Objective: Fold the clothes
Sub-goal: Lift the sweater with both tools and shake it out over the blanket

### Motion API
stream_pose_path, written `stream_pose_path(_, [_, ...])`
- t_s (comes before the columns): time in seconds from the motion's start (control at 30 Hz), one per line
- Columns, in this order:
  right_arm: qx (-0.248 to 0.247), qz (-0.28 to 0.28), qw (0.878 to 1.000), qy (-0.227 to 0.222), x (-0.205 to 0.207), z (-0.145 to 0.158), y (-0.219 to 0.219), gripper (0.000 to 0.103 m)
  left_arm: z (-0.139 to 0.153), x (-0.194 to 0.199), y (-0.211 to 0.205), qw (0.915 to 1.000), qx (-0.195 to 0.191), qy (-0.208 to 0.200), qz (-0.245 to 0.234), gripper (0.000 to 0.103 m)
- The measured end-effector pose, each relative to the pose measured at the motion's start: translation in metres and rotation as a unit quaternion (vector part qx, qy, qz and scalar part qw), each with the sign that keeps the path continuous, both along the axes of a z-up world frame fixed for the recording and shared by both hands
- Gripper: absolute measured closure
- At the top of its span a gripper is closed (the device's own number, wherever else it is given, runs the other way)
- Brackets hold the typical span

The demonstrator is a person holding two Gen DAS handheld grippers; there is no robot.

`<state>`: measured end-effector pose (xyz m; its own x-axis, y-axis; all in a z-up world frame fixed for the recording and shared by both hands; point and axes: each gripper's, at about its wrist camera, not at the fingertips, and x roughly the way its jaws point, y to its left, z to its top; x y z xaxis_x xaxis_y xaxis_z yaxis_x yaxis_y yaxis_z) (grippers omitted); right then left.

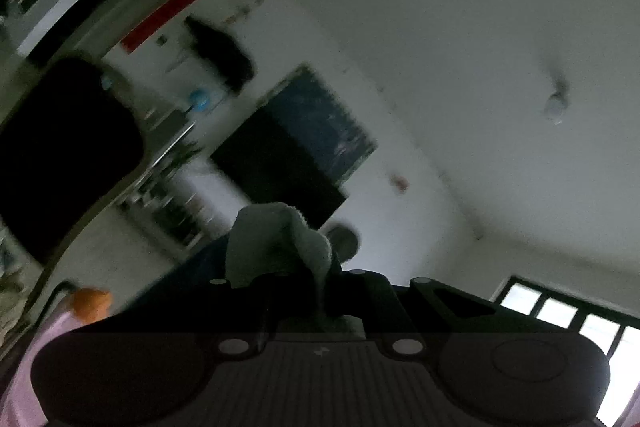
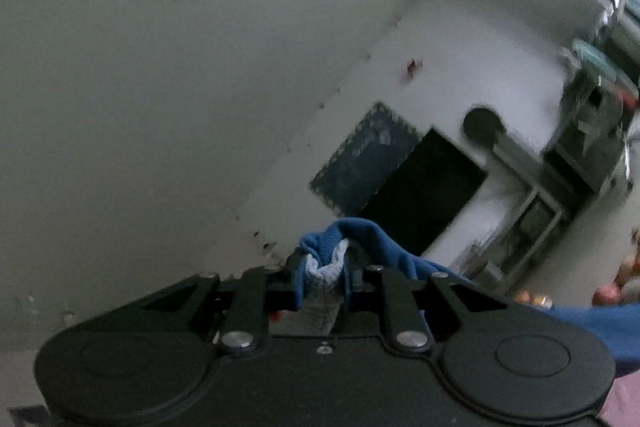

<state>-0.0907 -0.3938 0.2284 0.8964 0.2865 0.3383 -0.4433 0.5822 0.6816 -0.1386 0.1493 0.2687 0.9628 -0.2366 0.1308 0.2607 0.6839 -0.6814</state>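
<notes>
Both cameras point up at the ceiling and walls. My left gripper (image 1: 316,279) is shut on a bunch of grey cloth (image 1: 276,239) that sticks up past its fingers. My right gripper (image 2: 324,271) is shut on a blue garment (image 2: 360,239) with a pale blue-white ribbed edge (image 2: 326,269) pinched between the jaws; the blue fabric trails off to the lower right (image 2: 600,327). Both garments' lower parts are hidden behind the gripper bodies. Both grippers are held high.
A dark TV and blue wall hanging (image 2: 376,163) are on the far wall. A black chair back (image 1: 60,155) is at the left, shelving (image 2: 592,131) at the right, a window (image 1: 572,311) at the lower right. Pink fabric (image 1: 24,367) lies at the lower left.
</notes>
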Motion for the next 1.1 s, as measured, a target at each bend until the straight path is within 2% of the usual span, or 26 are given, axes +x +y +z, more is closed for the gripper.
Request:
stream_pose_path(0.13, [-0.020, -0.001, 0.997, 0.076, 0.043, -0.015, 0.012, 0.086, -0.022, 0.059, -0.002, 0.9949, 0.022, 0.098, -0.004, 0.099])
stream_pose_path(0.23, [-0.039, -0.001, 0.989, 0.140, 0.085, -0.029, 0.024, 0.086, -0.037, 0.136, -0.011, 0.9831, 0.063, 0.172, 0.007, 0.099])
stream_pose_path(0.3, [-0.056, -0.007, 0.977, 0.205, 0.142, -0.034, 0.049, 0.086, -0.035, 0.180, -0.013, 0.9745, 0.087, 0.205, 0.029, 0.099])
stream_pose_path(0.33, [-0.059, -0.010, 0.970, 0.235, 0.171, -0.033, 0.059, 0.086, -0.030, 0.195, -0.012, 0.9715, 0.097, 0.212, 0.044, 0.099])
stream_pose_path(0.37, [-0.060, -0.013, 0.966, 0.251, 0.191, -0.029, 0.065, 0.086, -0.021, 0.197, -0.011, 0.9724, 0.105, 0.201, 0.053, 0.099])
stream_pose_path(0.43, [-0.062, -0.018, 0.966, 0.249, 0.212, -0.014, 0.069, 0.086, -0.008, 0.195, -0.010, 0.9779, 0.118, 0.164, 0.053, 0.099])
stream_pose_path(0.47, [-0.065, -0.020, 0.967, 0.246, 0.219, -0.008, 0.070, 0.086, -0.009, 0.195, -0.010, 0.9778, 0.126, 0.158, 0.055, 0.099])
stream_pose_path(0.57, [-0.099, -0.022, 0.970, 0.221, 0.207, -0.005, 0.072, 0.086, -0.018, 0.194, -0.011, 0.9766, 0.150, 0.143, 0.059, 0.099])
stream_pose_path(0.67, [-0.115, -0.013, 0.961, 0.252, 0.208, -0.043, 0.068, 0.086, -0.073, 0.205, -0.010, 0.9688, 0.157, 0.184, 0.055, 0.099])
stream_pose_path(0.77, [-0.131, -0.008, 0.947, 0.292, 0.220, -0.111, 0.067, 0.086, -0.153, 0.219, -0.018, 0.9502, 0.173, 0.254, 0.055, 0.099])
stream_pose_path(0.83, [-0.164, -0.018, 0.932, 0.323, 0.224, -0.159, 0.075, 0.085, -0.219, 0.235, -0.024, 0.9314, 0.182, 0.311, 0.055, 0.099])
stream_pose_path(0.87, [-0.180, -0.021, 0.923, 0.340, 0.227, -0.184, 0.079, 0.085, -0.252, 0.243, -0.026, 0.9199, 0.186, 0.341, 0.055, 0.099])
stream_pose_path(0.9, [-0.193, -0.017, 0.911, 0.365, 0.236, -0.215, 0.082, 0.085, -0.287, 0.251, -0.029, 0.9050, 0.191, 0.376, 0.056, 0.099])
stream_pose_path(0.93, [-0.204, -0.013, 0.897, 0.392, 0.243, -0.246, 0.084, 0.085, -0.320, 0.257, -0.031, 0.8894, 0.194, 0.410, 0.057, 0.099])
stream_pose_path(1.0, [-0.205, -0.001, 0.861, 0.465, 0.253, -0.303, 0.084, 0.085, -0.367, 0.259, -0.032, 0.8623, 0.195, 0.464, 0.059, 0.099])
stream_pose_path(1.07, [-0.197, 0.001, 0.819, 0.539, 0.256, -0.346, 0.084, 0.085, -0.380, 0.253, -0.030, 0.8571, 0.199, 0.470, 0.072, 0.099])
stream_pose_path(1.1, [-0.207, 0.002, 0.808, 0.552, 0.256, -0.348, 0.086, 0.086, -0.376, 0.252, -0.028, 0.8596, 0.198, 0.465, 0.074, 0.099])
